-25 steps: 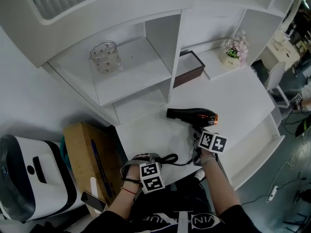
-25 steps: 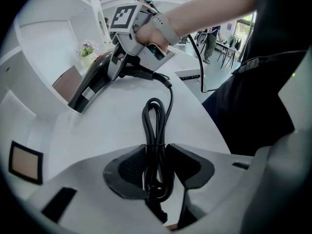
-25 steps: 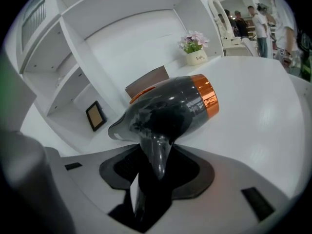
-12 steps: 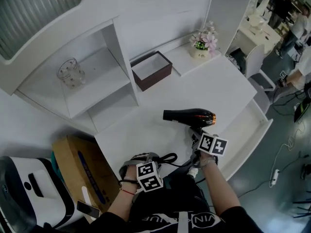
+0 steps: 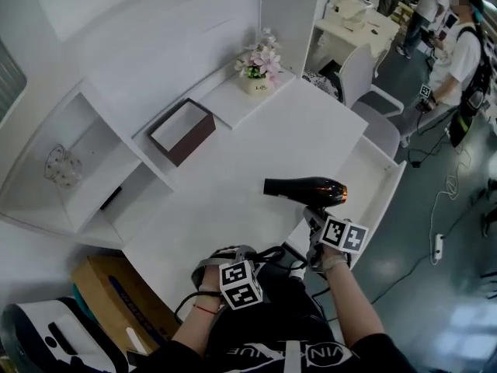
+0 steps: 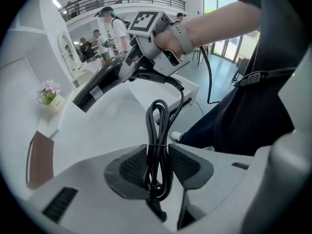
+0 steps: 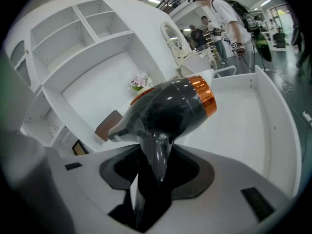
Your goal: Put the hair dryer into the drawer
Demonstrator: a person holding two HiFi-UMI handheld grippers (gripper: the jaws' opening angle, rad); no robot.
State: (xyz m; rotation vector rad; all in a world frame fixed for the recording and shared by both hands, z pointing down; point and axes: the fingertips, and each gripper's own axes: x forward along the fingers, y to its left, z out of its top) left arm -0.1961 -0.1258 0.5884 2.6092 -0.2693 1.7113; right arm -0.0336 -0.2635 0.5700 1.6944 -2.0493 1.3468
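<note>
A black hair dryer (image 5: 304,188) with a copper ring hangs over the white desk's right front corner, beside the open white drawer (image 5: 378,179). My right gripper (image 5: 317,222) is shut on its handle, and the barrel (image 7: 170,106) points left above the jaws. Its black cord, folded into a bundle (image 6: 158,130), runs down to my left gripper (image 6: 158,152), whose pads press on it from both sides. In the head view the left gripper (image 5: 233,261) sits near the person's lap. The right gripper (image 6: 156,52) also shows in the left gripper view, holding the dryer (image 6: 100,84).
On the desk (image 5: 256,154) stand a brown open box (image 5: 182,130) and a flower pot (image 5: 260,64). A glass jar (image 5: 62,165) is in the shelf at left. A cardboard box (image 5: 109,301) lies lower left. A white chair (image 5: 365,92) and people (image 5: 458,53) are at right.
Both grippers have carried the dryer and its cord to the right, from the desk's middle to its corner by the open drawer. The head view has swung the same way.
</note>
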